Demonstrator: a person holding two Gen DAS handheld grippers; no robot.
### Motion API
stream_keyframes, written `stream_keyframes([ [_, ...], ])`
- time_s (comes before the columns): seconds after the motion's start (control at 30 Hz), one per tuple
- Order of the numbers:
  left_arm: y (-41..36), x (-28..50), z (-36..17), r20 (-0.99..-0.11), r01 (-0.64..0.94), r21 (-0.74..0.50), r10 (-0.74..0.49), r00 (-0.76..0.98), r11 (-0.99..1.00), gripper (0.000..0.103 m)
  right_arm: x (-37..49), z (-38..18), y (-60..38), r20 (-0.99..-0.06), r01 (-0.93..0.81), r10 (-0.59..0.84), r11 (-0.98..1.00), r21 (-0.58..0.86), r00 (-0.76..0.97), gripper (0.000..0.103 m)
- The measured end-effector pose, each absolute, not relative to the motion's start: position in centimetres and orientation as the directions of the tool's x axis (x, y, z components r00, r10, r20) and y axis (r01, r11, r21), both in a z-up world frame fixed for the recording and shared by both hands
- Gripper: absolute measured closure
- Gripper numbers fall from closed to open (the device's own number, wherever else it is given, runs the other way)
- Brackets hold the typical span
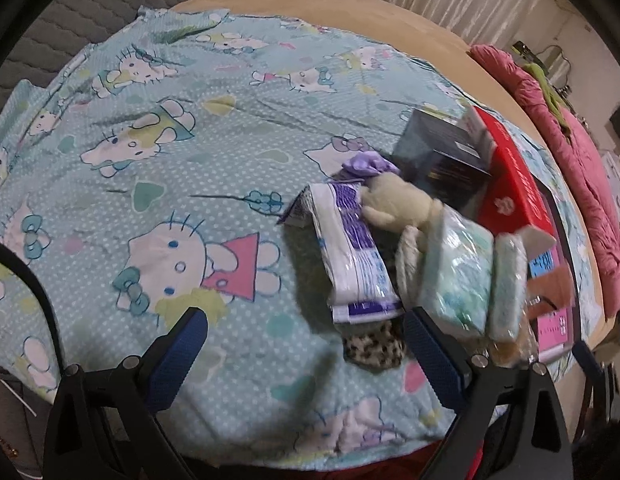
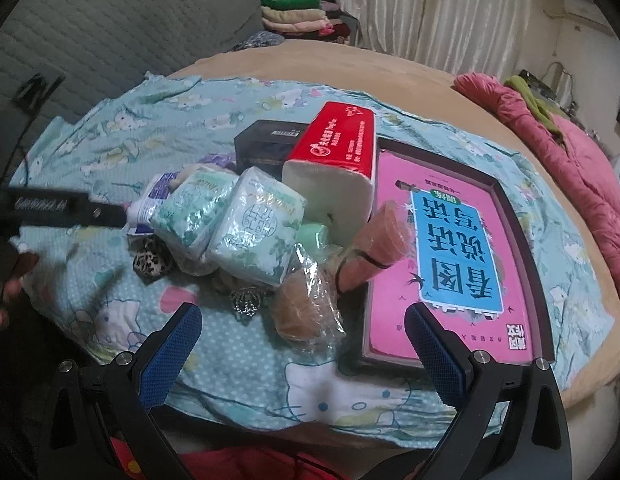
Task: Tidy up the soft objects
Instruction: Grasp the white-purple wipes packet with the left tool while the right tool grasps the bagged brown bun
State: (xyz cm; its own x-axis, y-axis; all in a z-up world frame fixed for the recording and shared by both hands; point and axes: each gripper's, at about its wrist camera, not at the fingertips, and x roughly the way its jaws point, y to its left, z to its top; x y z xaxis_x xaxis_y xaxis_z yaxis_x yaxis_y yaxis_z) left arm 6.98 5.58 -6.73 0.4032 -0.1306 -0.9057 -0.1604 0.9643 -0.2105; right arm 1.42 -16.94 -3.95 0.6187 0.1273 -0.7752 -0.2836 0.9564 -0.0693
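On the bed, left of the pink book (image 2: 450,248), the soft tissue packs (image 2: 230,224) lie heaped. Left hand-held gripper (image 1: 306,344) and right hand-held gripper (image 2: 304,340) both gape wide, holding nothing.

The sheet (image 2: 238,364) is pale blue with white dots and cartoon cats. The tissue pack (image 2: 342,140) is red, the book (image 2: 450,240) pink and blue, the pouch (image 2: 150,262) leopard-spotted, the quilt (image 2: 570,152) pink.
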Motion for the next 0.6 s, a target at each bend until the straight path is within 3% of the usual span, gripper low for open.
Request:
stream_keyframes([
  [0.27, 5.4, 9.5, -8.0, -0.913, -0.154, -0.207, -0.134, 0.385, 0.966, 0.012, 1.9, -5.5, -16.3, -0.779, -0.322, 0.09, 0.935, -0.148, 0.621, 0.006],
  [0.4, 5.6, 10.3, -8.3, -0.911, -0.153, -0.223, -0.15, 0.383, 0.963, 0.013, 2.3, -7.0, -15.0, -0.785, -0.358, 0.037, 0.903, -0.239, 0.618, 0.02],
  [0.53, 5.5, 10.9, -8.8, -0.912, -0.148, -0.237, -0.168, 0.375, 0.96, 0.021, 3.2, -8.5, -14.1, -0.801, -0.381, -0.003, 0.878, -0.288, 0.599, 0.04],
  [0.6, 5.4, 11.1, -9.2, -0.913, -0.146, -0.251, -0.183, 0.365, 0.957, 0.023, 3.5, -9.1, -13.9, -0.805, -0.39, -0.011, 0.871, -0.299, 0.593, 0.045],
])
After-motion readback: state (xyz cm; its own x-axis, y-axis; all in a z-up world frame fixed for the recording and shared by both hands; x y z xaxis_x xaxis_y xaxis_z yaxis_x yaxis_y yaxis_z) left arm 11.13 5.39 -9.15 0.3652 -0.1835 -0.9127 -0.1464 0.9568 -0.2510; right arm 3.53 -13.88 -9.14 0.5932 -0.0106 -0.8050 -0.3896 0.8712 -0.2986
